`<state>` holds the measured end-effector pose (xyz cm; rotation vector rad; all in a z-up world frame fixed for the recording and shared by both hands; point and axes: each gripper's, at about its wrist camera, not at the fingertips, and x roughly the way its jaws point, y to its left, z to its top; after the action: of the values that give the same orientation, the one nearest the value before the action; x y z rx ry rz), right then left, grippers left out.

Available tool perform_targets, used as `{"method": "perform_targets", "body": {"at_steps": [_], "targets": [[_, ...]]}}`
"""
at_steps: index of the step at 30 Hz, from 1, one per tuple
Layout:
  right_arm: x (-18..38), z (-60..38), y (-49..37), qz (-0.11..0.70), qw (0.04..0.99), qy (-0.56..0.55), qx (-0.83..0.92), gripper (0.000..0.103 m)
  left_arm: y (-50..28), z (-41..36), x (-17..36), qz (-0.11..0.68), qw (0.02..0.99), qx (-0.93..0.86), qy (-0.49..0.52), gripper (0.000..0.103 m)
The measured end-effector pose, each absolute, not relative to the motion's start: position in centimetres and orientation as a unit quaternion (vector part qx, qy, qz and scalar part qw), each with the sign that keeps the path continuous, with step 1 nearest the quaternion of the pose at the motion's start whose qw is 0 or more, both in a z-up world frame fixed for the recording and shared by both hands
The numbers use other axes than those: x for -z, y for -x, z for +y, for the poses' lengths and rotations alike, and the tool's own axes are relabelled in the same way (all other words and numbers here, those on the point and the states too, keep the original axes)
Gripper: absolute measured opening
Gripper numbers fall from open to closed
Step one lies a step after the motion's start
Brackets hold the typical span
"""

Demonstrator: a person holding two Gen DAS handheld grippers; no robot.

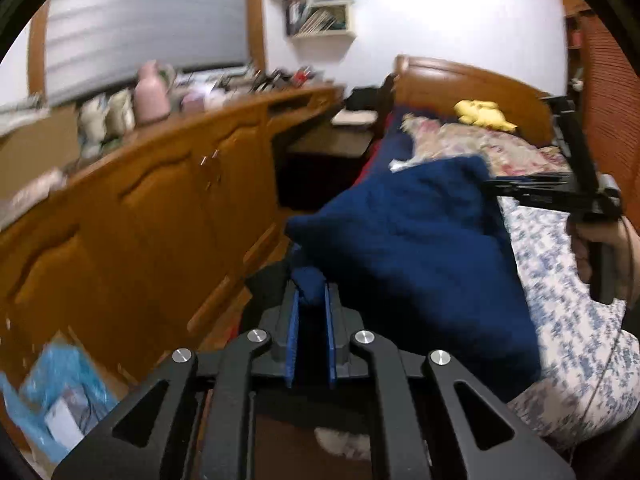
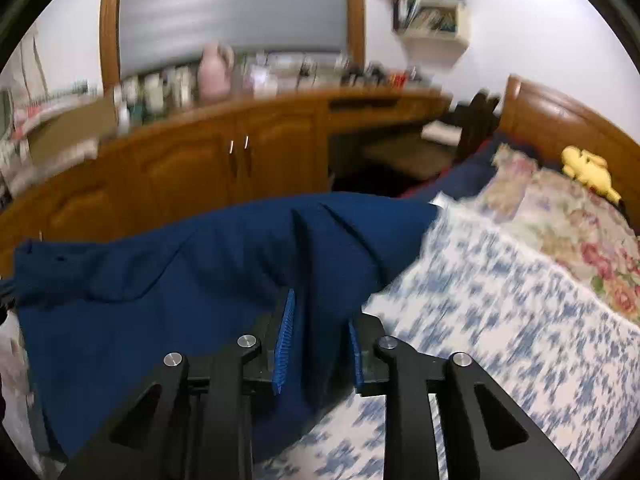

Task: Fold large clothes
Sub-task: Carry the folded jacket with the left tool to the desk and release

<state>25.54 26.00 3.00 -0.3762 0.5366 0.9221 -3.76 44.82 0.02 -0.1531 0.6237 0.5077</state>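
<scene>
A: What do the left tongs (image 1: 311,302) have?

B: A bunched corner of the blue garment (image 1: 416,248). The two blue pads sit close together with the cloth pinched between them, so the tongs are nearly closed on it.

A: And the right tongs (image 2: 320,320)?

B: They stand partly apart. A fold of the garment (image 2: 224,264) runs down between the pads. It lies against the left pad; whether the right pad touches it I cannot tell, so I cannot say they grip it. In the left wrist view the right tongs (image 1: 494,186) meet the far upper corner of the garment, held by a hand (image 1: 600,248).

A: Where is the garment overall?

B: Spread between the two tongs. From the left tongs it rises ahead and to the right, over the near edge of the bed (image 1: 560,264). From the right tongs it stretches ahead and far to the left, with its lower part lying on the blue-and-white bed cover (image 2: 500,312).

A: What else is around?

B: Beyond the garment, a floral quilt (image 2: 560,216) lies ahead and right of the right tongs, with a yellow toy (image 2: 588,172) by the headboard (image 2: 560,120). A wooden worktop (image 1: 224,108) with cabinet doors runs to the left of the left tongs, cluttered on top, a pink jug (image 1: 151,96) among the clutter. Both views are blurred.
</scene>
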Motion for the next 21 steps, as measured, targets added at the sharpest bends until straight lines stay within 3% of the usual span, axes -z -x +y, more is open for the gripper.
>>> {"method": "perform_targets", "body": {"at_steps": [3,6,13,16,18,21], "targets": [[-2.0,25.8,-24.4,0.237,0.846,0.201,-0.433,0.055,4.9,44.9,0.6,0.296,0.92,-0.243,0.089,0.023],[-2.3,25.0,-23.2,0.23,0.839,0.21,-0.445,0.056,6.3,44.4,0.3,0.28,0.926,-0.233,0.098,0.033],[-2.0,24.3,-20.5,0.236,0.793,0.189,-0.529,0.056,7.7,43.2,-1.3,0.262,0.934,-0.222,0.094,0.041],[-0.5,23.9,-19.5,0.246,0.788,0.192,-0.531,0.056,8.1,41.9,-1.8,0.256,0.937,-0.22,0.086,0.054],[-0.5,23.4,-19.3,0.242,0.787,0.19,-0.534,0.056,8.3,41.1,-2.2,0.25,0.94,-0.216,0.079,0.07],[-0.7,22.3,-19.0,0.225,0.792,0.195,-0.533,0.056,8.5,39.8,-2.7,0.241,0.943,-0.221,0.065,0.078]]}}
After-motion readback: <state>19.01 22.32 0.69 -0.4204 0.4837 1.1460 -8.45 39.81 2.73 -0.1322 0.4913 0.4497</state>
